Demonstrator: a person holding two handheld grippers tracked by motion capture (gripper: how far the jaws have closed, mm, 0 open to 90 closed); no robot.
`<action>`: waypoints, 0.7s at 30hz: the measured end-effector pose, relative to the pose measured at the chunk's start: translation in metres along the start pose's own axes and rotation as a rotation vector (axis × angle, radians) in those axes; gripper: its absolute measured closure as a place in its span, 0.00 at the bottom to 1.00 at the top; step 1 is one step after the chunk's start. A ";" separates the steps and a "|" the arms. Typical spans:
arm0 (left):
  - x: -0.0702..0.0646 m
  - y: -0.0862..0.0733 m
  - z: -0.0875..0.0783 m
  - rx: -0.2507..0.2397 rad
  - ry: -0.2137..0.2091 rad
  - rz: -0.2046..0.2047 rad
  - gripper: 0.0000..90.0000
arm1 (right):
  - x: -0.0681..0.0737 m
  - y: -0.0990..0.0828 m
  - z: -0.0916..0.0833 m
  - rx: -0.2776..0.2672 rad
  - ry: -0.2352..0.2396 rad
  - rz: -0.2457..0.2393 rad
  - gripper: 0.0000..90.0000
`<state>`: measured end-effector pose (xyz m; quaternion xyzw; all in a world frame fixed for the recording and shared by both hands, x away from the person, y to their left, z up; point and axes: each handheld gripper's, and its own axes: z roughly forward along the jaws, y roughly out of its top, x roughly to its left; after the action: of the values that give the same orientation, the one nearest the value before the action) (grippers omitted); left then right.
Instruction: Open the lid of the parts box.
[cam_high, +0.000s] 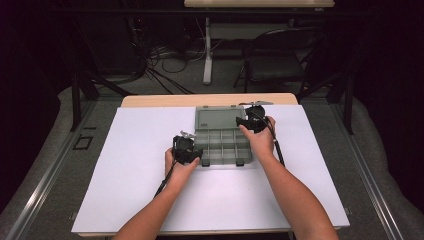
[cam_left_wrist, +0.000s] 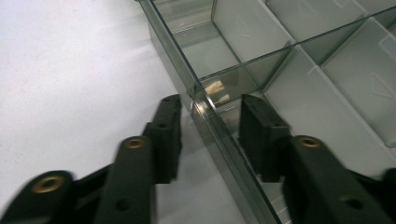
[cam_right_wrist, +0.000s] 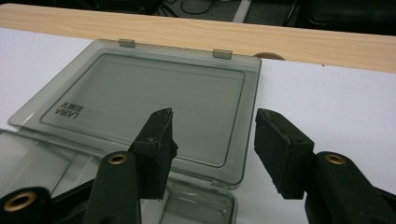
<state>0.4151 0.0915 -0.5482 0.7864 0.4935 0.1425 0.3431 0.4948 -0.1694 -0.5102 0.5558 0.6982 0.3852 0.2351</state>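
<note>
Clear plastic box (cam_high: 222, 145) sitting open in the middle of the white counter (cam_high: 135, 165), lid (cam_right_wrist: 140, 100) lying flat on the far side; likely light, stiff, smooth and slippery, thin walls easy to crack. Left tool (cam_left_wrist: 210, 128) open, straddling the near left wall without pinching; right tool (cam_right_wrist: 212, 140) open over the lid, holding nothing. Best grabbed by a wall or lid edge.

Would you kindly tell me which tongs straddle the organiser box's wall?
The left tongs: one jaw outside the box wall, one inside. The right tongs hover over the opened lid.
</note>
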 end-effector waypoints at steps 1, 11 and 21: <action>0.000 0.000 0.000 0.000 0.000 0.000 0.47 | 0.008 0.000 -0.016 -0.038 0.033 -0.060 0.52; 0.003 0.001 -0.021 -0.046 -0.033 0.021 0.43 | 0.016 -0.004 -0.033 -0.051 0.055 -0.105 0.46; 0.021 -0.003 -0.070 -0.160 -0.127 0.092 0.40 | 0.019 -0.024 -0.082 -0.105 0.100 -0.167 0.39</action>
<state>0.3840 0.1389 -0.5023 0.7858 0.4211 0.1471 0.4285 0.4134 -0.1754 -0.4788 0.4627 0.7318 0.4277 0.2599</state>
